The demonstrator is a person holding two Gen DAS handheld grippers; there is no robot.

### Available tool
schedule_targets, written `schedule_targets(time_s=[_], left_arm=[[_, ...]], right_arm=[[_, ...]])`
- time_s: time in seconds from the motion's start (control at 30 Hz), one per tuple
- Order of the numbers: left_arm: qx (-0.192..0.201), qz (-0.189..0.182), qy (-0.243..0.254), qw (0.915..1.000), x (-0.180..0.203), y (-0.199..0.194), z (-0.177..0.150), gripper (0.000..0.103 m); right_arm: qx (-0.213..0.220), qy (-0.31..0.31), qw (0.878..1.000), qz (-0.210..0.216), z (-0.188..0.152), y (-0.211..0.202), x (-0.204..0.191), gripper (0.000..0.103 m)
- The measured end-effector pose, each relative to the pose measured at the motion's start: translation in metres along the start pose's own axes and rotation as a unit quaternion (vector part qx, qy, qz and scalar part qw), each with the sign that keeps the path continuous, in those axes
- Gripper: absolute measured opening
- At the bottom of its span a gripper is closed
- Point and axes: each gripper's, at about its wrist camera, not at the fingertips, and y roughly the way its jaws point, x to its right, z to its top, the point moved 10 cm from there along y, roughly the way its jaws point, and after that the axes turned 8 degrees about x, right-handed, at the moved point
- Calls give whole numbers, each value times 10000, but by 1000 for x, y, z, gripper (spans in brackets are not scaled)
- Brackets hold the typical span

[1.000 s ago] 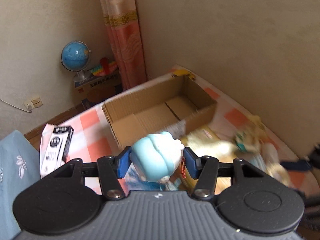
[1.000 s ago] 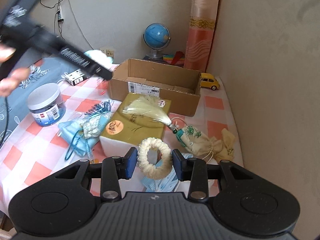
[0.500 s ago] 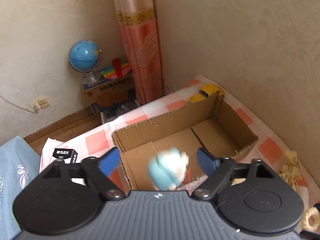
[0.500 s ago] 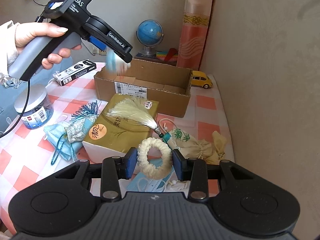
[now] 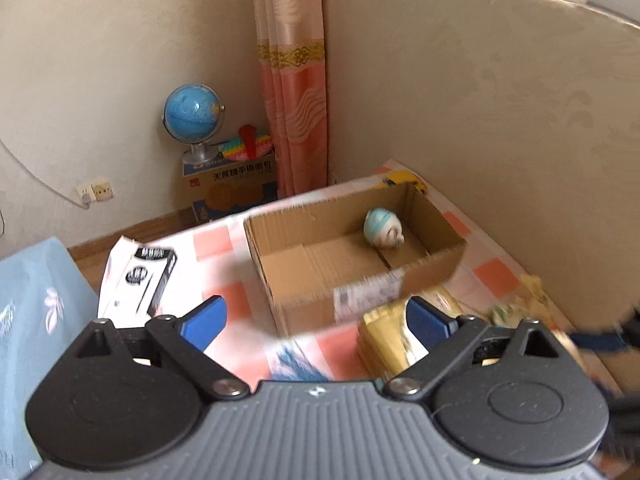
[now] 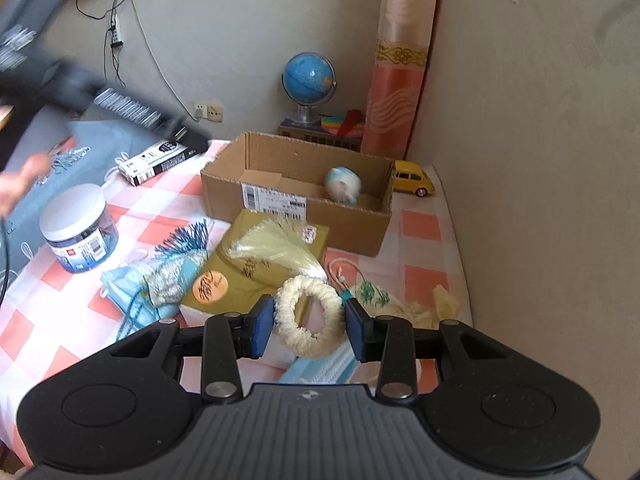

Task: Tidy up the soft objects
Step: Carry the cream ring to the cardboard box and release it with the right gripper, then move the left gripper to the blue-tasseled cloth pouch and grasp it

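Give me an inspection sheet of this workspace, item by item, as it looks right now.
Surface: checked cloth, red and white.
Job's things: blue plush toy inside the cardboard box; cream ring; tassel on a yellow packet; drawstring pouch; face masks.
Clutter: lidded jar, black-and-white carton, yellow toy car.
Grippers: left gripper open, holding nothing; right gripper shut on the cream ring.
Cables: wall cord to a socket.
Surroundings: globe, curtain, plain walls.
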Motion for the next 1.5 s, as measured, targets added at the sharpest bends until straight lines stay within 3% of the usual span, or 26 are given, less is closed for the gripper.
schedule_targets(time_s=[0.27,0.43,0.67,0.87,0.93,1.0,1.17,1.27,1.5], left_arm=[[68,117,-194,9997,14,-45,-45,96],[98,-107,-683,9976,15,-57,-64,96],[-197,120,-840,9962,-2,-49,-89,97],[-280,438,-883,9947,-18,-47,-102,97],[-280,527,-804,9950,-21,-48,-104,97],[-268,565,-758,9952,-23,-49,-105,97],[-186,639,-752,9949,-26,-52,-104,97],[-115,648,-693,9954,-24,-55,-101,97],[-101,611,-833,9946,-20,-63,-101,97]], right_arm=[[95,56,9999,75,36,26,8,43],[168,-30,9997,163,74,57,10,43],[25,-187,9985,524,115,120,-10,43],[-189,-247,9971,696,130,174,-33,44],[-206,-217,9964,797,134,186,-38,51],[-158,-234,9967,765,134,190,-41,78],[74,-294,9978,584,134,178,-39,103],[247,-341,9975,572,133,161,-38,103],[185,-65,9989,415,115,127,-31,103]])
